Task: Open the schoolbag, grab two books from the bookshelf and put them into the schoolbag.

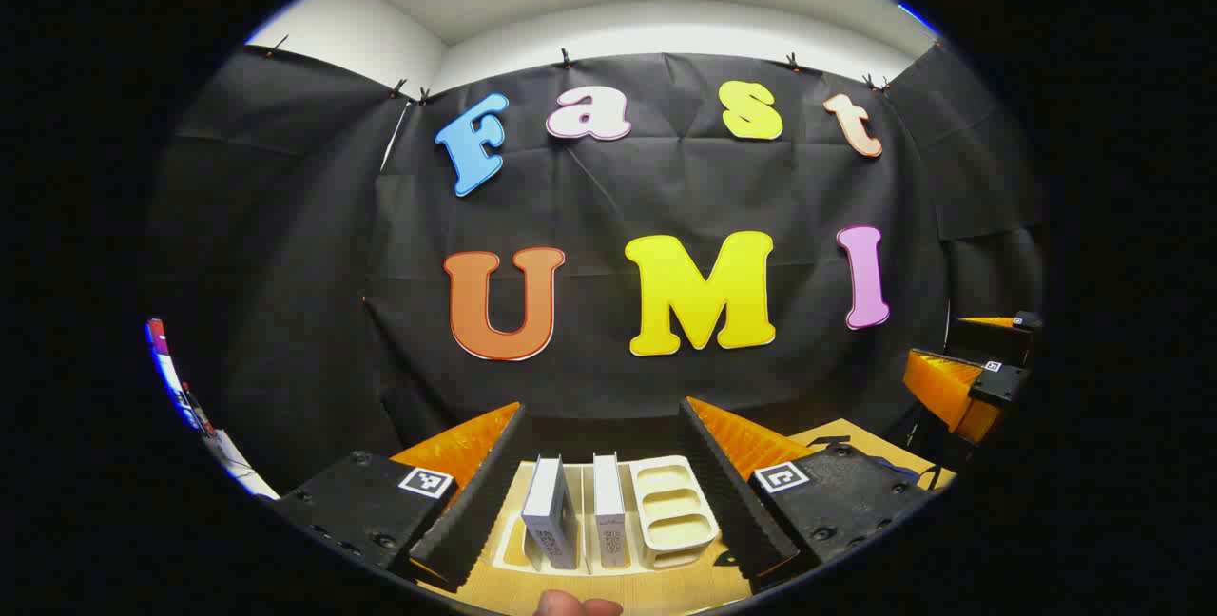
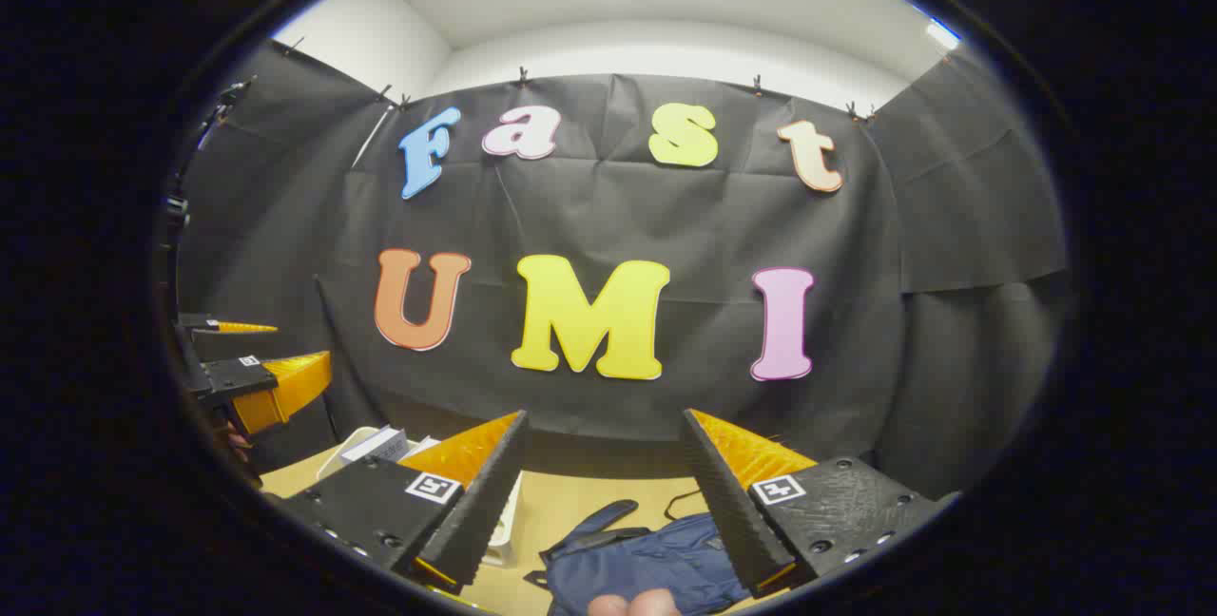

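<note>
A cream bookshelf rack (image 1: 670, 502) stands on the wooden table (image 1: 666, 587), holding two upright white books (image 1: 551, 511) (image 1: 608, 507) side by side in its left slots. My left gripper (image 1: 601, 407) hangs open above and in front of the rack, with the books between its finger lines. The blue schoolbag (image 2: 647, 564) lies flat on the table below my open right gripper (image 2: 605, 414), its handle loop (image 2: 599, 516) pointing toward the wall. The rack (image 2: 361, 440) also sits at the left of the right gripper view. Nothing is held by either gripper.
The right gripper (image 1: 936, 338) shows at the far right of the left gripper view, and the left gripper (image 2: 302, 343) at the far left of the right gripper view. A thumb tip (image 1: 575, 605) peeks in at the bottom. Black cloth walls close the booth behind the table.
</note>
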### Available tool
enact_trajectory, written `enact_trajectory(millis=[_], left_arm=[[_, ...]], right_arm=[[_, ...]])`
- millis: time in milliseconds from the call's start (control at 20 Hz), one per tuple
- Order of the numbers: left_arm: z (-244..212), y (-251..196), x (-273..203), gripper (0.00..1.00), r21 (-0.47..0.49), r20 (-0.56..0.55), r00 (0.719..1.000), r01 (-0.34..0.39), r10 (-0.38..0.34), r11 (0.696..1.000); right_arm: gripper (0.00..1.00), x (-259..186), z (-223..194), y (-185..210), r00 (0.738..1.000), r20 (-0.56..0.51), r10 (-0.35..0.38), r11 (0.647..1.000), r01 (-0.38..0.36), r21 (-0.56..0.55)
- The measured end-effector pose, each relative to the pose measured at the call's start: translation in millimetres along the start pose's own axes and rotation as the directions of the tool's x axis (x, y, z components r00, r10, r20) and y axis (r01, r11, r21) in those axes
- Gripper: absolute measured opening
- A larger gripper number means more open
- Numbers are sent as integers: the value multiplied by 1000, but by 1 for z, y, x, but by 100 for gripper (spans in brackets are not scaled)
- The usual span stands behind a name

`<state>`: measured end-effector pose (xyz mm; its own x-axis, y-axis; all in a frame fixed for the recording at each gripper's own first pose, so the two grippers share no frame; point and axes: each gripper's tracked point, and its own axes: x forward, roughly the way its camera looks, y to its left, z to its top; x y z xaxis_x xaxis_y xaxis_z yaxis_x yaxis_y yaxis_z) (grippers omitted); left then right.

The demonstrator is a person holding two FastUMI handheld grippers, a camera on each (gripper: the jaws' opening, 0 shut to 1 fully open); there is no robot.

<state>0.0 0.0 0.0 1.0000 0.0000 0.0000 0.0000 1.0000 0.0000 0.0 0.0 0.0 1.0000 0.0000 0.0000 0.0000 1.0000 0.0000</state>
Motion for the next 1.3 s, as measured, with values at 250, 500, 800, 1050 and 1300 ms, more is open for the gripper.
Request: enact_trajectory(millis=[250,500,800,1050,1300], left_arm=[[-5,-3,5,99,-11,-20,1000,-18,18,1000],[-7,-4,8,99,-8,-26,999,-20,20,1000],[-8,-1,11,99,-9,-31,999,-27,27,1000],[-10,2,13,99,-14,-39,999,-31,31,999],[-13,3,13,99,-24,-47,998,-31,30,999]], right_arm=[[95,5,-2,-7,1000,-16,1,1000,-1,0],[95,11,-5,-10,1000,-28,-13,1000,14,7],[95,14,-3,-9,1000,-23,-12,1000,12,4],[95,16,-5,-8,999,-32,-16,1000,16,1],[95,19,-19,-7,997,-72,-13,1000,12,-10]])
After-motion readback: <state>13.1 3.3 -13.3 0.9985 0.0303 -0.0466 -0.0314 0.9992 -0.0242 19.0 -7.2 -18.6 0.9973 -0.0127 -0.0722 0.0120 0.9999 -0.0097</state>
